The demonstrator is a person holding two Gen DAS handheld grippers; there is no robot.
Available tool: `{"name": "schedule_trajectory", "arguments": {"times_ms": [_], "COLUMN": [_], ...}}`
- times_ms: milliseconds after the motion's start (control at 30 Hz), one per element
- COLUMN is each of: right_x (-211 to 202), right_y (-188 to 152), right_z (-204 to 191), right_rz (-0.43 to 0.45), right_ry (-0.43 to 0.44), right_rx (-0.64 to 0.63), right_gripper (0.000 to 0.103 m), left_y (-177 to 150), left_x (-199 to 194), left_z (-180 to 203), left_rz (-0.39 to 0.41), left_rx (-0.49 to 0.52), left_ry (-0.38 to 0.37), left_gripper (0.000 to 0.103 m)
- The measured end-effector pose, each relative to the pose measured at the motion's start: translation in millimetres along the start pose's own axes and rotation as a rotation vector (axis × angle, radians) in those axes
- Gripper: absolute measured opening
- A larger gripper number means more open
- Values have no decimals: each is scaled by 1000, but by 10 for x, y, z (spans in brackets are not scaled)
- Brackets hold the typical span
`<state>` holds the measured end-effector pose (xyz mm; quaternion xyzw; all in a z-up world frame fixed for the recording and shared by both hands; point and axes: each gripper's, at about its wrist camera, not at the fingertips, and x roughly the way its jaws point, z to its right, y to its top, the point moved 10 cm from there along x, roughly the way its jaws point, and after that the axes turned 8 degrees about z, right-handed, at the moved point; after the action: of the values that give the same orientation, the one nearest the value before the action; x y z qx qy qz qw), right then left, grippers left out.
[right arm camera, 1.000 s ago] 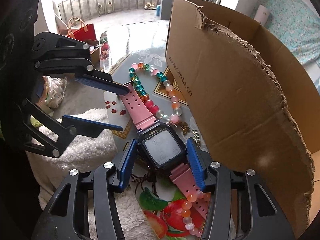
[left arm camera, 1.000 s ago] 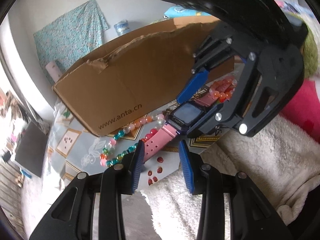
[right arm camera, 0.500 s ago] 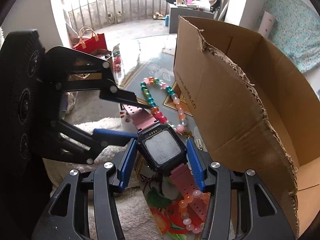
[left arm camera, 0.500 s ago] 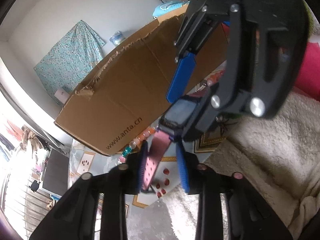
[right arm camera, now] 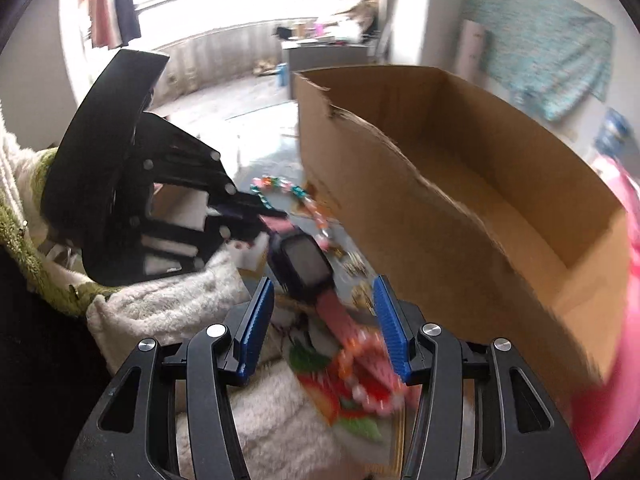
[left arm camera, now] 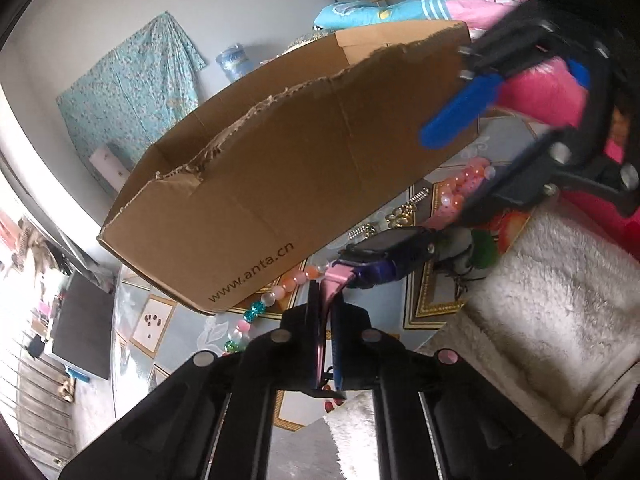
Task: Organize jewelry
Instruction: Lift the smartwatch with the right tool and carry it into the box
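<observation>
A smartwatch with a dark square face (left arm camera: 394, 250) and pink strap hangs in the air above the table. My left gripper (left arm camera: 326, 316) is shut on one end of its pink strap (left arm camera: 334, 280). In the right wrist view the watch (right arm camera: 304, 264) sits ahead of my right gripper (right arm camera: 324, 316), which is open and holds nothing; the left gripper (right arm camera: 256, 218) pinches the strap's far end. A bead necklace (left arm camera: 280, 290) lies on the table by the open cardboard box (left arm camera: 280, 184), which also shows in the right wrist view (right arm camera: 460, 208).
Small metal trinkets (left arm camera: 400, 212) and orange-pink beads (left arm camera: 460, 188) lie on the patterned tablecloth beside the box. A white fluffy towel (left arm camera: 540, 300) covers the table's near side. The right wrist view is motion-blurred.
My left gripper closed on the pink strap and lifted the watch. My right gripper let go of the watch face, opened and drew back.
</observation>
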<state>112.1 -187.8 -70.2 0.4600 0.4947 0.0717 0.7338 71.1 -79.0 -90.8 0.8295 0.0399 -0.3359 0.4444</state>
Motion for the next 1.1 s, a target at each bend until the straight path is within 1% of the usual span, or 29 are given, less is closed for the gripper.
{"name": "schedule_trajectory", "arguments": {"times_ms": [167, 233, 300, 367, 433, 500, 533, 567, 700, 800, 867, 967, 1100], "right_x": [4, 55, 109, 141, 134, 86, 58, 16, -122, -230, -265, -317, -551], "right_y": [-181, -224, -242, -229, -191, -141, -103, -66, 106, 222, 310, 440, 668], "right_z": [-81, -109, -132, -126, -111, -64, -47, -19, 65, 112, 145, 165, 210], "right_rz": [1, 4, 13, 39, 72, 114, 134, 160, 265, 351, 389, 434, 496], "right_ry": [-131, -197, -234, -289, -324, -355, -364, -372, -377, -342, -317, -298, -278], "right_rx": [-11, -41, -62, -68, -49, -12, 7, 33, 116, 188, 215, 237, 235], "right_gripper": [34, 31, 29, 27, 21, 12, 10, 6, 4, 3, 3, 3, 3], "left_y": [84, 145, 220, 289, 355, 463, 503, 557, 709, 817, 874, 963, 1156], "left_x": [35, 26, 44, -26, -50, -81, -112, -169, -290, -425, -494, -620, -815], "left_z": [-81, -106, -131, -130, -125, -140, -125, -95, -139, -166, -211, -316, -443], "left_rz": [-13, -12, -10, -12, -10, -9, -10, -9, 4, 16, 27, 50, 99], "left_rx": [-4, -12, -20, -24, -19, 0, 8, 19, 37, 36, 34, 23, -17], "left_ry": [-3, -5, -10, -17, -21, -10, -3, 9, 52, 89, 110, 152, 154], "left_gripper": [5, 4, 4, 4, 4, 4, 4, 4, 4, 4, 4, 4, 4]}}
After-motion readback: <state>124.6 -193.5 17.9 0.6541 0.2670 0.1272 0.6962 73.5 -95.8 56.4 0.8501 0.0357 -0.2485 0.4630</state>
